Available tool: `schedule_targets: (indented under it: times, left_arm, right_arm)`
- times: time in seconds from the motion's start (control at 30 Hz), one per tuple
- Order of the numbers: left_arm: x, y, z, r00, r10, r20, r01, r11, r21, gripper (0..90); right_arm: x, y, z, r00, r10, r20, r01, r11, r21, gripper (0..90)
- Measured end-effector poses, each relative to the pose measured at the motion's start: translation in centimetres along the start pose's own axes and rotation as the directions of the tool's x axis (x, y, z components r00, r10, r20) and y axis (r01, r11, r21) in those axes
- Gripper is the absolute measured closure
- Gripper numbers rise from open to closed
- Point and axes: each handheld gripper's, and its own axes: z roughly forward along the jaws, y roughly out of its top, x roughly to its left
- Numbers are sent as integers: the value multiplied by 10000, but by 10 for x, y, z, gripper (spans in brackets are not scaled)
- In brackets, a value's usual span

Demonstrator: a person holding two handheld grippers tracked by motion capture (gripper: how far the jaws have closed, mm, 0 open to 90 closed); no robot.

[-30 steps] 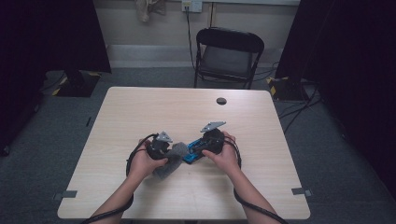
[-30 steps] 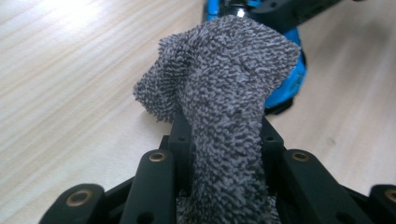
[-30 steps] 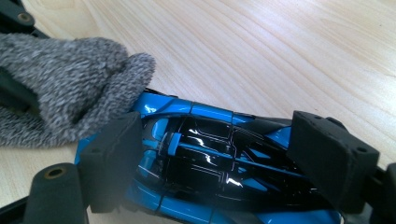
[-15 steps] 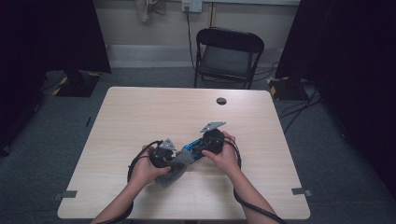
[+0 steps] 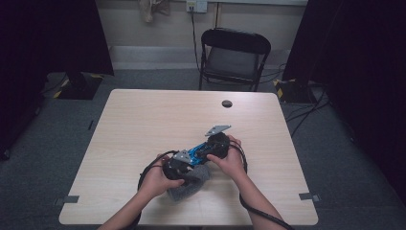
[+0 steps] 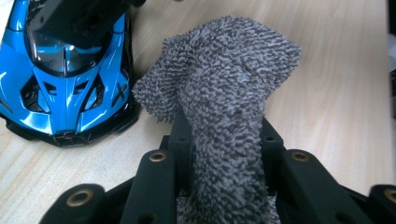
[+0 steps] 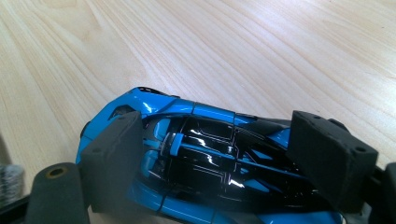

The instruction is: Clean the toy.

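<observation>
From the high view, a person sits at the near side of a light wooden table [image 5: 143, 124] and holds a tool in each hand. The left gripper [image 5: 178, 165] is near the middle of the table, and a grey fluffy cloth [image 5: 191, 184] hangs from it onto the table near the person. The right gripper [image 5: 216, 143] is just to the right and a little farther away. A blue toy car [image 5: 197, 152] lies between the two tools. A small dark round thing [image 5: 227, 103] sits far off near the far edge of the table. A black folding chair [image 5: 234, 57] stands behind the table.

In the left gripper view, the left gripper [image 6: 224, 158] is clenched on the cloth [image 6: 224, 93]. The cloth is squeezed between the two black jaws and puffs out above them. The front of the car [image 6: 65, 70] is just to the left of the cloth, resting on the table [image 6: 336, 93]. I cannot tell if the cloth touches the car.

In the right gripper view, the right gripper [image 7: 224, 158] is grasping the car [image 7: 205, 158]. One black pad [image 7: 112, 158] presses on one side of the car and the other pad presses on the other side. The car lies on the table [image 7: 233, 46] with its shiny black and blue top facing up. A bit of the grey cloth [image 7: 9, 184] peeks in at the left edge.
</observation>
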Motion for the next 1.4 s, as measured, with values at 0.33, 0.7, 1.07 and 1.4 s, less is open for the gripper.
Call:
schedule_targets:
  times: [0.33, 0.7, 1.07, 1.4]
  left_arm:
    - [18, -3, -7, 9965, -558, -625, 549, 9984, -154, 680]
    - [33, -8, -15, 9884, -999, -1142, 958, 9946, -409, 681]
    - [43, -11, -25, 9806, -1144, -1590, 1133, 9934, -156, 684]
    - [55, -13, -29, 9709, -1437, -1917, 1409, 9896, -285, 684]
  right_arm:
    - [0, 1, 0, 10000, -12, 13, 12, 10000, 77, 185]
    - [1, 2, 0, 10000, -86, 22, 85, 9999, 141, 185]
    - [0, 1, 0, 10000, -61, 11, 61, 9999, 102, 185]
    - [1, 1, 0, 10000, -51, 23, 51, 10000, 62, 186]
